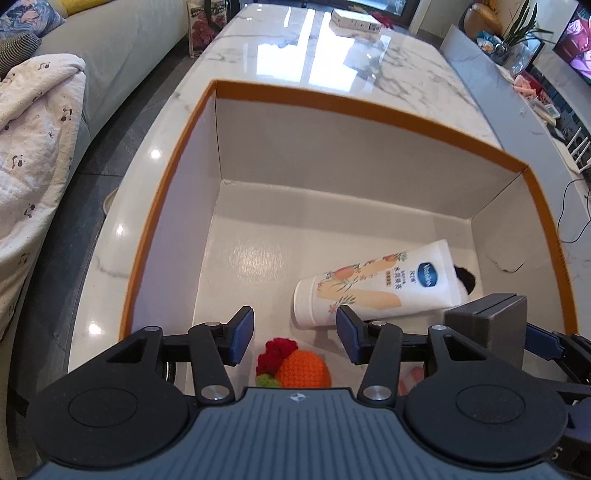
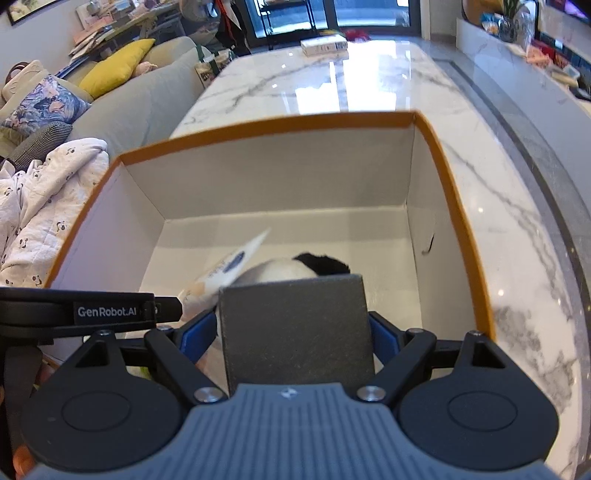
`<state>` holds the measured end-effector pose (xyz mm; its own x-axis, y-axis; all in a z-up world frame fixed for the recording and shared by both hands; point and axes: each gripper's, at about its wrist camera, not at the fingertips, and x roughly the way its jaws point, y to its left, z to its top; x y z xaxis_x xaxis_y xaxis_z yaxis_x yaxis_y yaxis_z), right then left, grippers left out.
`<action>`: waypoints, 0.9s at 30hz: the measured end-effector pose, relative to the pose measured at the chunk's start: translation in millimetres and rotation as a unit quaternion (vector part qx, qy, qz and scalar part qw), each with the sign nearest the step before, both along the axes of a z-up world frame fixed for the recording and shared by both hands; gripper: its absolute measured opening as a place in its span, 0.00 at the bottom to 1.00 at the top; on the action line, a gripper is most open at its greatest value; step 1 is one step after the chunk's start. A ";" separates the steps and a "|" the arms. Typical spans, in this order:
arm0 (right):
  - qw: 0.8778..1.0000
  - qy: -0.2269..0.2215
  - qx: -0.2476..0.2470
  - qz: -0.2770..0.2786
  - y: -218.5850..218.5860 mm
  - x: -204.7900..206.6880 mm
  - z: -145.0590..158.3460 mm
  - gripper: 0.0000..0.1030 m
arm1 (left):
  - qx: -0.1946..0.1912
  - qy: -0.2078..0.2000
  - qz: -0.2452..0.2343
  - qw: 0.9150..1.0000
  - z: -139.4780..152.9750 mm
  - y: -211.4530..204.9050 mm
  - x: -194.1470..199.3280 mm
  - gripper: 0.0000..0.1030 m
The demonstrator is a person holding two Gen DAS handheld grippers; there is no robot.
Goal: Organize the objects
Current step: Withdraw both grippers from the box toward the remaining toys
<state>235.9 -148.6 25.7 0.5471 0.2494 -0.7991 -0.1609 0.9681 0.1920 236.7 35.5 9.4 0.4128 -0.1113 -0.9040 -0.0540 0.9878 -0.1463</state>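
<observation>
A white box with an orange rim [image 1: 332,96] [image 2: 258,124] stands on the marble table. On its floor lie a white lotion tube [image 1: 376,284] [image 2: 229,264], a black-and-white plush [image 1: 466,280] [image 2: 291,266] partly under the tube, and a crocheted orange and red toy [image 1: 301,371]. My left gripper [image 1: 295,334] hangs open inside the box just above the crocheted toy, its pads touching nothing. My right gripper [image 2: 295,326] is shut on a dark grey block [image 2: 295,332] [image 1: 487,325], held over the box's near right part above the plush.
The marble table [image 1: 369,74] runs on beyond the box, with a small white carton [image 1: 356,18] [image 2: 324,46] at its far end. A sofa with a printed blanket [image 1: 37,129] lies to the left. A cluttered low shelf [image 1: 535,92] is on the right.
</observation>
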 end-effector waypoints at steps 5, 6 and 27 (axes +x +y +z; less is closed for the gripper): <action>0.999 -0.029 -0.014 0.015 4.5 -10.4 12.1 0.96 | 0.006 -0.026 -0.001 1.000 16.8 -1.5 -5.6 0.60; 0.998 -0.045 -0.026 0.018 5.8 -15.0 16.2 0.96 | 0.010 -0.034 0.000 0.999 20.6 -1.9 -8.3 0.61; 0.988 -0.145 -0.047 0.011 -47.3 -151.7 68.7 0.99 | 0.004 -0.117 -0.052 0.992 42.5 -17.4 -149.2 0.66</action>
